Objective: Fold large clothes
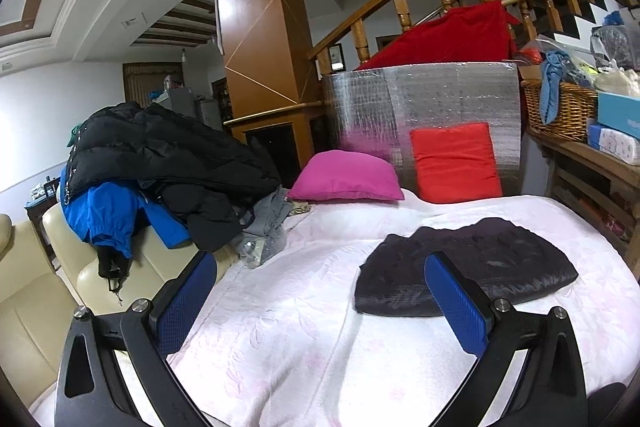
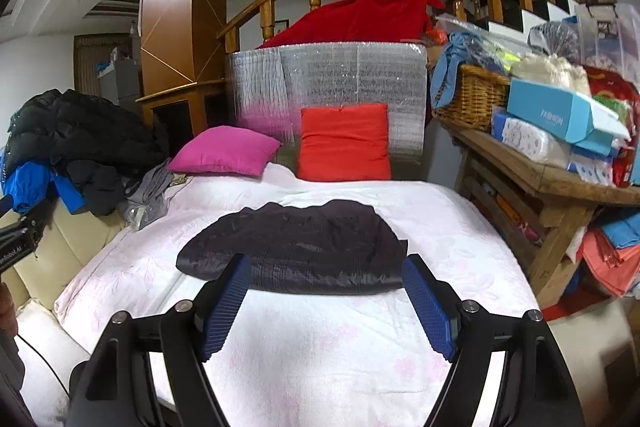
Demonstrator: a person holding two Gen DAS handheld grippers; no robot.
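Note:
A dark quilted garment [image 1: 468, 267] lies folded in a compact bundle on the white bed cover [image 1: 280, 327]; it also shows in the right wrist view [image 2: 296, 247]. My left gripper [image 1: 320, 263] is open and empty above the bed, to the left of the bundle. My right gripper [image 2: 326, 267] is open and empty, its blue pads [image 2: 226, 307] just in front of the bundle's near edge. A pile of unfolded clothes [image 1: 160, 163], with a black padded jacket on top and a blue one beneath, sits on the cream sofa at left [image 2: 80, 147].
A pink cushion [image 1: 348, 179] and a red cushion [image 1: 456, 163] lean at the head of the bed against a silver foil panel [image 1: 420, 99]. A wooden table [image 2: 540, 179] with a wicker basket [image 2: 468, 99] and boxes stands at right. The cream sofa [image 1: 40, 287] adjoins the bed's left side.

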